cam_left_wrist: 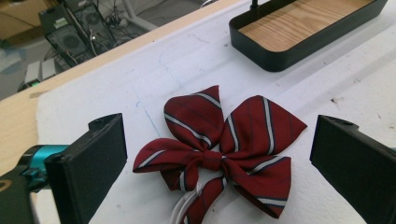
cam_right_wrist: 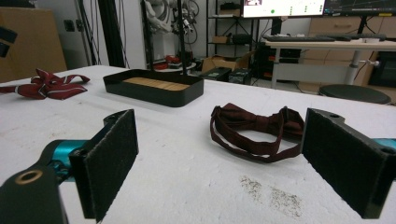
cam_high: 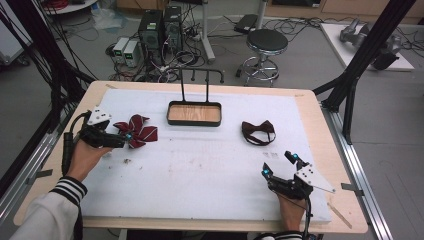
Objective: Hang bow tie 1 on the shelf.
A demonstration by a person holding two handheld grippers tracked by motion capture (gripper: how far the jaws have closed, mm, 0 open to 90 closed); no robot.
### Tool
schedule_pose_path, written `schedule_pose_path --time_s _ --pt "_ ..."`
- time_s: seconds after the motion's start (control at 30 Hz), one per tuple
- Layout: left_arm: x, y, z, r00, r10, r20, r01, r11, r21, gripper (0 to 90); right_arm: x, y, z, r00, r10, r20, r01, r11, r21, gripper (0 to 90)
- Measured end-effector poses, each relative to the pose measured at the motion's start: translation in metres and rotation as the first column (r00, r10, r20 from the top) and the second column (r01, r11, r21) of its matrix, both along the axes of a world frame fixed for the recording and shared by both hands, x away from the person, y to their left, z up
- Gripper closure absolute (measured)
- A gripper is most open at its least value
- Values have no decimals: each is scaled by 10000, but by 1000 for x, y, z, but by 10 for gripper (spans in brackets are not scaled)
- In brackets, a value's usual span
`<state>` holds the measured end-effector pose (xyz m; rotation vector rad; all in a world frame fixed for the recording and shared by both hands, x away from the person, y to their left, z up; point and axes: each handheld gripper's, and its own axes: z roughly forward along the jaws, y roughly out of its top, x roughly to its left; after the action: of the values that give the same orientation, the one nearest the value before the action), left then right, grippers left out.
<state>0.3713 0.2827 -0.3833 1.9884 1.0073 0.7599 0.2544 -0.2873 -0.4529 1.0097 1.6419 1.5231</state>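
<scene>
Black padded jaws of the left tongs [cam_left_wrist: 219, 163] are seen spread wide in the left gripper view, with the striped red bow [cam_left_wrist: 224, 149] lying flat on the white mat [cam_left_wrist: 140, 79] between them; neither jaw is touching the fabric. The bow is dark red with thin white and navy stripes, knotted at its middle, and a white cord is visible at its near edge. In the high view the same bow [cam_high: 137, 131] is placed at the left of the tabletop [cam_high: 310, 107], just ahead of the left tongs [cam_high: 126, 137], which are held low by the person's left hand [cam_high: 87, 157].

A black tray [cam_high: 194, 114] with a wooden floor and a tall wire handle is set right of the bow, at the far middle of the mat. Farther right, well apart from the tray, a plain maroon bow tie [cam_high: 258, 132] with its looped strap is laid on the mat.

At the near right, the right tongs [cam_high: 280, 164] are held with jaws parted and nothing between them. In the right gripper view the maroon bow tie [cam_right_wrist: 254, 130] is seen beyond the open jaws of the right tongs [cam_right_wrist: 219, 163], not touched by them, with the tray [cam_right_wrist: 154, 87] and the striped bow [cam_right_wrist: 46, 84] farther off to the left.
</scene>
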Motion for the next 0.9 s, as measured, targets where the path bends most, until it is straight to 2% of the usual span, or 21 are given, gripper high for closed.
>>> schedule_pose_path --time_s 0.07,0.1,0.2,0.37,0.47,0.53,0.63,0.67,0.73,0.9 --pt "2 0 -1 10000 -38 -82 39 10000 36 42 0 0 0 10000 7 28 -7 10000 -13 104" --pt "6 0 -3 9996 -34 -281 37 10000 88 43 0 0 0 10000 -13 12 13 10000 -16 104" --pt "13 -1 -6 9987 -30 -502 40 9998 195 43 0 0 0 10000 -3 36 3 10000 -50 104" --pt "20 -3 -11 9974 -81 -710 99 9997 244 43 0 0 0 10000 -33 54 34 10000 -90 105" --pt "26 -2 -14 9953 -97 -965 134 9992 376 43 0 0 0 10000 -40 20 41 10000 -57 104" --pt "32 0 -17 9910 -73 -1337 137 9988 467 43 0 0 0 10000 -64 14 64 9999 -83 105" --pt "37 0 -18 9888 -78 -1494 150 9988 476 43 0 1 0 10000 -77 2 77 9999 -155 104" --pt "37 1 -18 9881 -184 -1530 261 9985 483 71 0 1 0 10000 -85 0 85 9998 -155 104" --pt "39 1 -19 9872 -341 -1559 424 9979 499 183 0 1 0 9999 -106 -21 106 9998 -138 104" --pt "42 1 -23 9851 -242 -1703 353 9974 623 175 0 2 0 9999 -153 -8 153 9998 -157 104"
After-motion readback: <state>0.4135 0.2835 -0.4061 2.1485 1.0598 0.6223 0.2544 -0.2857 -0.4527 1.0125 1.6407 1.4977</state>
